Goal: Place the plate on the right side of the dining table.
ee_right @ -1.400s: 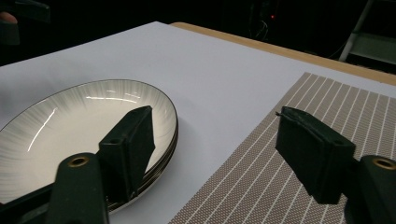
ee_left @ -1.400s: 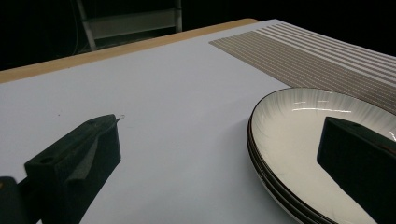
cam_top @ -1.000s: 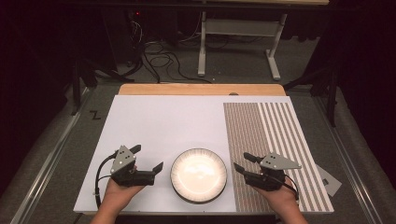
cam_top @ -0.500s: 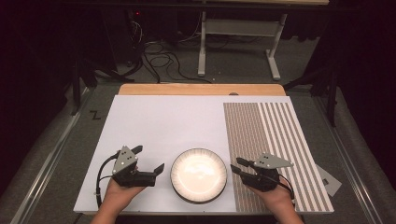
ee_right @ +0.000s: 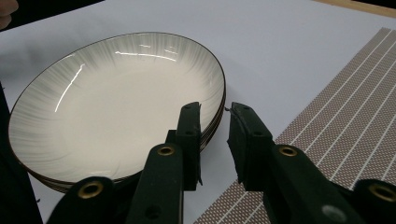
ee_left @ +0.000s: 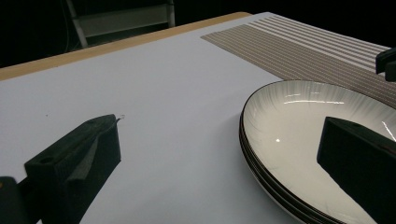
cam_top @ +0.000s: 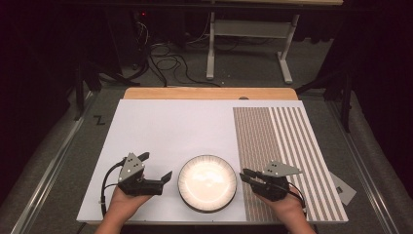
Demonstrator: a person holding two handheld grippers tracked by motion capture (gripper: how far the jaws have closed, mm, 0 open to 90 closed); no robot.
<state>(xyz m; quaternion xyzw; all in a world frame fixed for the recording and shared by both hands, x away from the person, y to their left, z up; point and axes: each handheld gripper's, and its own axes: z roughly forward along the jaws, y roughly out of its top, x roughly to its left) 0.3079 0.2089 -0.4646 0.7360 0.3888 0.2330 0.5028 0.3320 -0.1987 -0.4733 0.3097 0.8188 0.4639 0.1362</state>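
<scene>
A stack of shallow white plates with thin dark rims (cam_top: 207, 183) sits near the front edge of the white table, also visible in the left gripper view (ee_left: 299, 121) and the right gripper view (ee_right: 107, 98). My left gripper (cam_top: 157, 165) rests just left of the stack, jaws wide open and holding nothing (ee_left: 219, 154). My right gripper (cam_top: 242, 175) is at the stack's right rim. Its jaws stand a narrow gap apart (ee_right: 215, 109). One fingertip (ee_right: 189, 116) lies over the rim and the other just outside it, and nothing is clamped.
A brown striped placemat (cam_top: 287, 156) covers the right part of the white table top (cam_top: 170, 131). A wooden strip (cam_top: 209, 93) runs along the far edge. Beyond it are a dark floor with cables (cam_top: 165, 53) and a grey metal stand (cam_top: 248, 34).
My right gripper has slid left and a little toward the front, up to the plate rim. The left gripper has barely moved. The plates stay put.
</scene>
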